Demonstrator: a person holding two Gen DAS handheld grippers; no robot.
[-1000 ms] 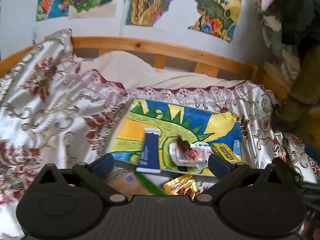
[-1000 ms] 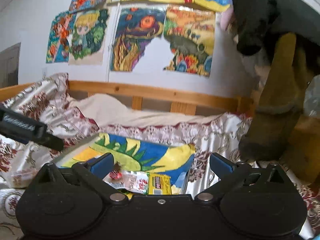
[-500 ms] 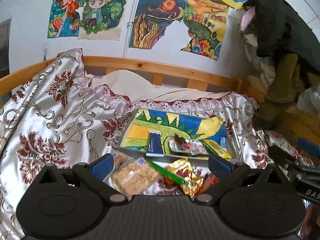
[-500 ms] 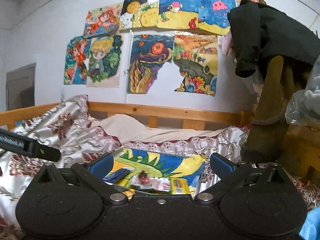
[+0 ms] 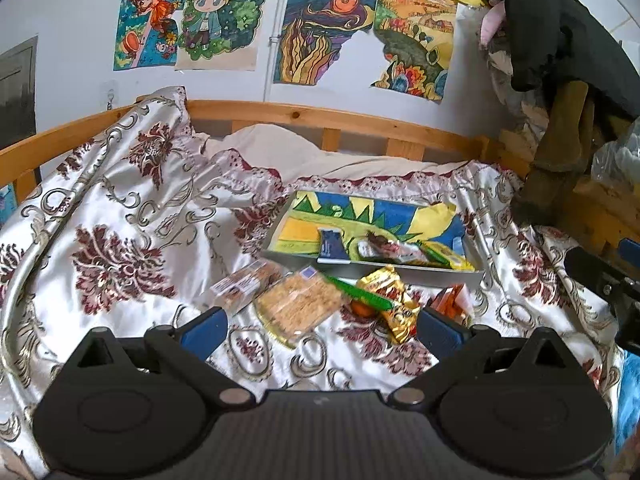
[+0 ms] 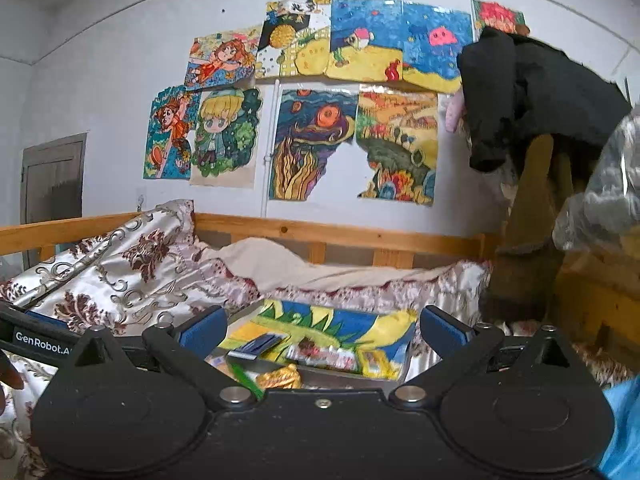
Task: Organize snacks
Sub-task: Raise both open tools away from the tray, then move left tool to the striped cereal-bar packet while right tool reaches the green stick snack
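Observation:
A grey tray (image 5: 400,272) lined with a colourful drawing lies on the bed; it also shows in the right wrist view (image 6: 352,378). In it lie a blue packet (image 5: 331,245), a clear red-and-white wrapper (image 5: 390,249) and a yellow bar (image 5: 444,255). In front of the tray lie a cracker pack (image 5: 298,306), a boxed biscuit pack (image 5: 244,282), a green stick (image 5: 358,293), a gold packet (image 5: 390,306) and an orange packet (image 5: 450,298). My left gripper (image 5: 320,330) is open and empty above the bedspread, short of the snacks. My right gripper (image 6: 320,330) is open and empty, back from the tray.
A patterned satin bedspread (image 5: 120,220) covers the bed, bunched at the left. A wooden headboard rail (image 5: 320,120) runs behind. Dark clothes (image 5: 560,40) hang at the right over a wooden frame. The other gripper's body (image 5: 600,280) shows at the right edge.
Both grippers have pulled back and risen from the tray, so the loose snacks in front of it and more of the wall have come into view. Both stay open and empty.

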